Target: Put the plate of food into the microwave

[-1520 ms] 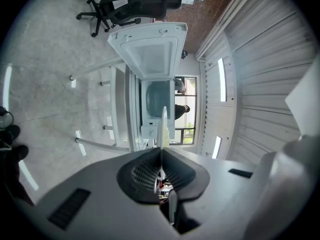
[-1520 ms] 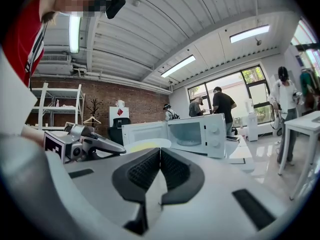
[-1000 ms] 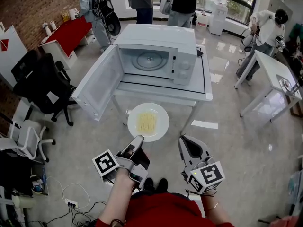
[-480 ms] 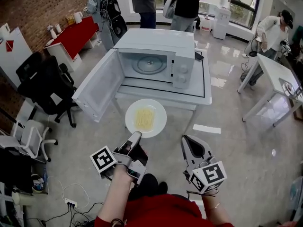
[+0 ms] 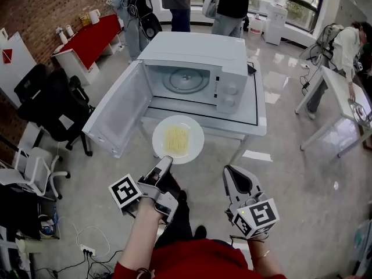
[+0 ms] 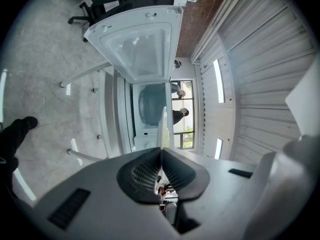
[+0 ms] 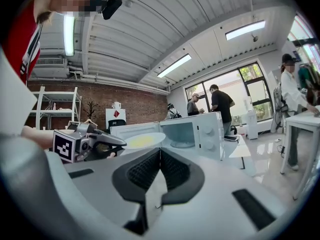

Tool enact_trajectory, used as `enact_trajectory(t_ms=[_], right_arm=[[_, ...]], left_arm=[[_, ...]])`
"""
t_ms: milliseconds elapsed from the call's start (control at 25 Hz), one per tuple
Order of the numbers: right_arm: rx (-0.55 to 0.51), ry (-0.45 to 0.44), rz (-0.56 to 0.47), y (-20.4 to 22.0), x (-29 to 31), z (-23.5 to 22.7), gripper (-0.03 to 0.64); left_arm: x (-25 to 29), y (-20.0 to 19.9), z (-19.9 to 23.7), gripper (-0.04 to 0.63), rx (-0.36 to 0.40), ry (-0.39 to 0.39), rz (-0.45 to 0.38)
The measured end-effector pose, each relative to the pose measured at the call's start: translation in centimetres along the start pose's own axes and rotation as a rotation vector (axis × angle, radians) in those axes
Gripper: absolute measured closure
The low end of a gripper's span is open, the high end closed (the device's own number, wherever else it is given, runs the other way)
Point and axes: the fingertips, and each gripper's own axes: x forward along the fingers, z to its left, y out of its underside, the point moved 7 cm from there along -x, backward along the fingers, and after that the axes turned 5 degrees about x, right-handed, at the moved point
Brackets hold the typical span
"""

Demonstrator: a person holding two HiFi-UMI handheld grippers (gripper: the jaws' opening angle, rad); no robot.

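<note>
A white plate [image 5: 178, 139] with yellow noodles hangs level in front of the white microwave [image 5: 200, 54]. Its far rim is over the table's front edge [image 5: 203, 130]. My left gripper [image 5: 167, 159] is shut on the plate's near rim. In the left gripper view the plate [image 6: 163, 126] shows edge-on, pinched at my left gripper [image 6: 161, 151], with the microwave's open cavity [image 6: 149, 101] straight ahead. The microwave door [image 5: 115, 116] swings wide to the left. My right gripper [image 5: 228, 171] hovers to the plate's right, shut and empty. The right gripper view shows my right gripper [image 7: 160, 151], the plate [image 7: 143, 141] and the microwave [image 7: 197, 129].
The microwave stands on a white table [image 5: 257, 112]. A black office chair [image 5: 49, 100] and a white chair [image 5: 32, 167] stand at the left. A red-topped table [image 5: 87, 39] is at the back left, another white table [image 5: 334, 89] at the right. Several people stand behind.
My left gripper has carried the plate forward toward the microwave, from in front of the table to its front edge. My right gripper has moved forward alongside, still shut.
</note>
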Motion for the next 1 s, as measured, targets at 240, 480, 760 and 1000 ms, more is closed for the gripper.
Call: enact_trajectory(t_ms=[240,480,760,1000], right_arm=[[-0.013,0.015,0.018,-1.0,6.8,-1.3,0.601],[-0.011,0.071,0.023,-2.0,13.8,-2.4,0.602],[-0.02,0.128,0.018,-2.8,19.5,-4.1,0.601],[-0.019,0.16,0.024,-3.8,21.0,-5.8,0.601]], left_arm=[[5.0,-5.0,0.6,0.577,0.006,0.018,0.037],[10.4,-9.0,1.5,0.575,-0.004,0.038,0.119],[15.9,-12.3,2.7,0.577,-0.008,0.052,0.189],[18.1,-13.0,3.2,0.575,-0.025,0.02,0.206]])
